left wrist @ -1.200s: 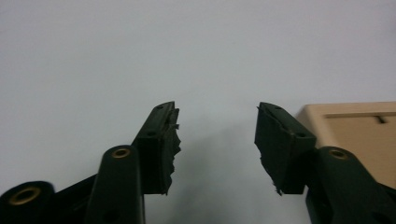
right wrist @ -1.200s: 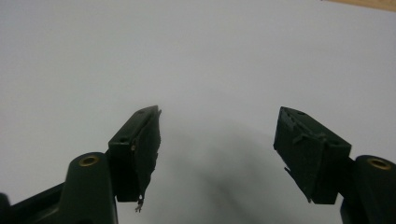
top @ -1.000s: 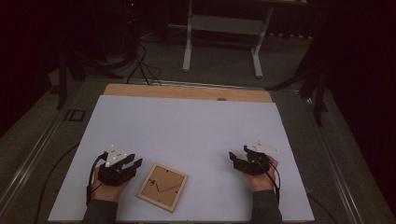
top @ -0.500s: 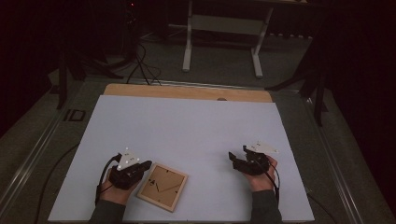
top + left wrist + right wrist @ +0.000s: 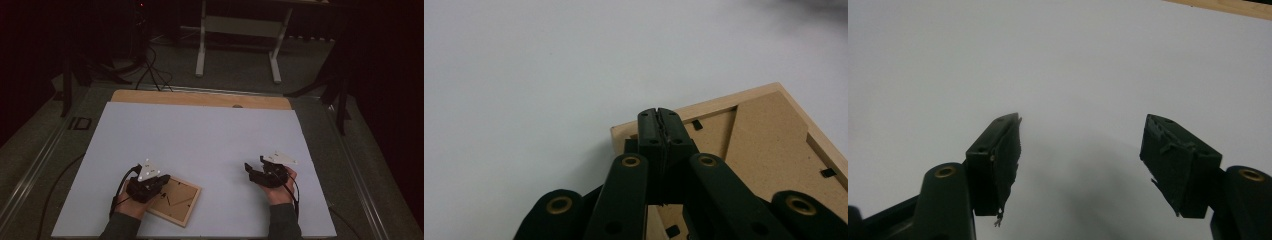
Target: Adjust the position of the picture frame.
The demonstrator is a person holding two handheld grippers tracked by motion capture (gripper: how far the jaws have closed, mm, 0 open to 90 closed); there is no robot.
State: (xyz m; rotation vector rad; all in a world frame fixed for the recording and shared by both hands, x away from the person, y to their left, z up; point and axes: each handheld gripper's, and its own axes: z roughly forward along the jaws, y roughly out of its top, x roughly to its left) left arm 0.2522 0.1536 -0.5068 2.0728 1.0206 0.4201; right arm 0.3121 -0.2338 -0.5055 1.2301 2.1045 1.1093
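A light wooden picture frame (image 5: pixel 176 201) lies back side up near the white table's front edge, its brown backing board (image 5: pixel 764 135) and small black clips showing. My left gripper (image 5: pixel 163 181) rests over the frame's near-left corner. Its jaws are shut flat against each other, with the tips (image 5: pixel 658 112) just above the frame's rim and nothing visible between them. My right gripper (image 5: pixel 251 170) sits on the table to the right, well apart from the frame. It is open (image 5: pixel 1080 135) over bare white surface.
The white tabletop (image 5: pixel 200 140) stretches wide ahead of both hands. A wooden strip (image 5: pixel 200 98) runs along its far edge. Beyond it on the dark floor stand a white table stand (image 5: pixel 237 30) and some cables (image 5: pixel 150 65).
My left hand has slid right until its gripper overlaps the frame's corner, and its jaws have closed. The right hand and the frame have stayed put.
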